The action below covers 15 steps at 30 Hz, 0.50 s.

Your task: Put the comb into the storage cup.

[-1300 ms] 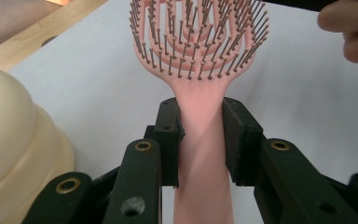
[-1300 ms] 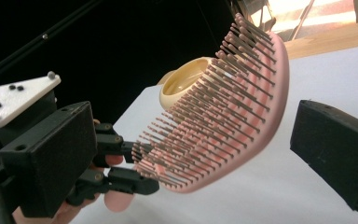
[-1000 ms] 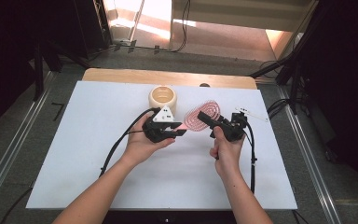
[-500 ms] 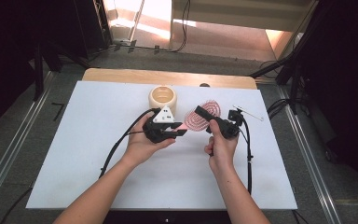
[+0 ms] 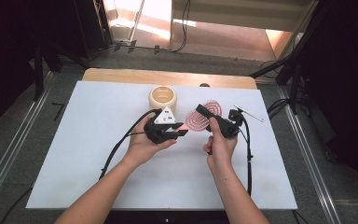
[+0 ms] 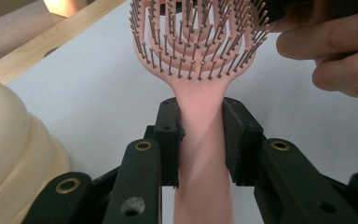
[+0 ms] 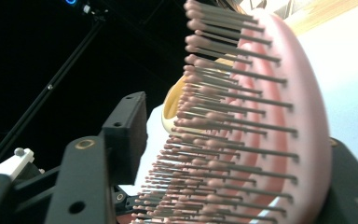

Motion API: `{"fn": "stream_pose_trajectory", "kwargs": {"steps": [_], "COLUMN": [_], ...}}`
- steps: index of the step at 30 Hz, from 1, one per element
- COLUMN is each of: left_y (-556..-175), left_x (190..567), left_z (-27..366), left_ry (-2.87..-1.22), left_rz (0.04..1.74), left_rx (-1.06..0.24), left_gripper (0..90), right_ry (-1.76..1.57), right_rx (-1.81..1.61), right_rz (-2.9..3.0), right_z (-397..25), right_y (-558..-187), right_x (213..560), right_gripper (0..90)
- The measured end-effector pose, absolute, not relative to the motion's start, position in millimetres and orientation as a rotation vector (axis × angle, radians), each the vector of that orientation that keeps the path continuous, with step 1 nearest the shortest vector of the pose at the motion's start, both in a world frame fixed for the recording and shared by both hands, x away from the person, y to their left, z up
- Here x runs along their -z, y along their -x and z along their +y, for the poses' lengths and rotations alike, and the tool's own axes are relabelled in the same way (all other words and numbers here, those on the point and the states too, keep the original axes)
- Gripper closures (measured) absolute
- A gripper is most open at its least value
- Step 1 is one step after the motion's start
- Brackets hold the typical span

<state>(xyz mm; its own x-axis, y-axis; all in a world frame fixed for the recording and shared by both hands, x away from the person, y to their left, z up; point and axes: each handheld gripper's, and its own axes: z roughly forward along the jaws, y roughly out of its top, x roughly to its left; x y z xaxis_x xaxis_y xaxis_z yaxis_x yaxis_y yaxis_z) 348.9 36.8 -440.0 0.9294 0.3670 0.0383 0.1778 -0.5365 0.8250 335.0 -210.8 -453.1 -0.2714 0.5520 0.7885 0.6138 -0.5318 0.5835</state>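
A pink hairbrush [image 5: 195, 122] with an open looped head is held above the white table [image 5: 98, 140]. My left gripper [image 5: 179, 131] is shut on its handle; in the left gripper view the handle [image 6: 200, 154] is pinched between both pads of the left gripper [image 6: 200, 126], bristles facing the camera. My right gripper [image 5: 206, 113] lies across the brush head. In the right gripper view the hairbrush [image 7: 279, 116] stands between the jaws of the right gripper [image 7: 237, 140], with a gap between the bristle tips and the left jaw, so it is open.
A cream ribbed cup [image 5: 163, 98] stands just behind the left gripper, also the cream cup [image 6: 14, 154] at the left. A thin white stick [image 5: 248, 113] lies at the right. The person's right hand [image 6: 340, 51] is close to the brush head. A wooden edge [image 5: 168, 77] borders the far side.
The right gripper has moved left and slightly away from the person, coming over the brush head. The left gripper has kept the handle almost still.
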Motion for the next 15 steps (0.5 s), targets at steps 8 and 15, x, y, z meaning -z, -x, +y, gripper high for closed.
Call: {"fn": "stream_pose_trajectory", "kwargs": {"steps": [8,15], "left_y": [-347.7,-348.3], "left_x": [440.6,445.6], "left_z": [36.4,38.6], "left_ry": [-2.142,-2.119], "left_rz": [0.376,0.391], "left_rx": [-0.261,-0.265], "left_gripper": [70.8,70.7], "right_ry": [1.877,1.832], "right_rx": [1.951,1.978], "right_rz": [-1.458,-1.447], "right_z": [-210.3,-211.3], "right_y": [-336.6,-336.1], "right_x": [456.3,456.4], "right_gripper": [53.4,59.5]}}
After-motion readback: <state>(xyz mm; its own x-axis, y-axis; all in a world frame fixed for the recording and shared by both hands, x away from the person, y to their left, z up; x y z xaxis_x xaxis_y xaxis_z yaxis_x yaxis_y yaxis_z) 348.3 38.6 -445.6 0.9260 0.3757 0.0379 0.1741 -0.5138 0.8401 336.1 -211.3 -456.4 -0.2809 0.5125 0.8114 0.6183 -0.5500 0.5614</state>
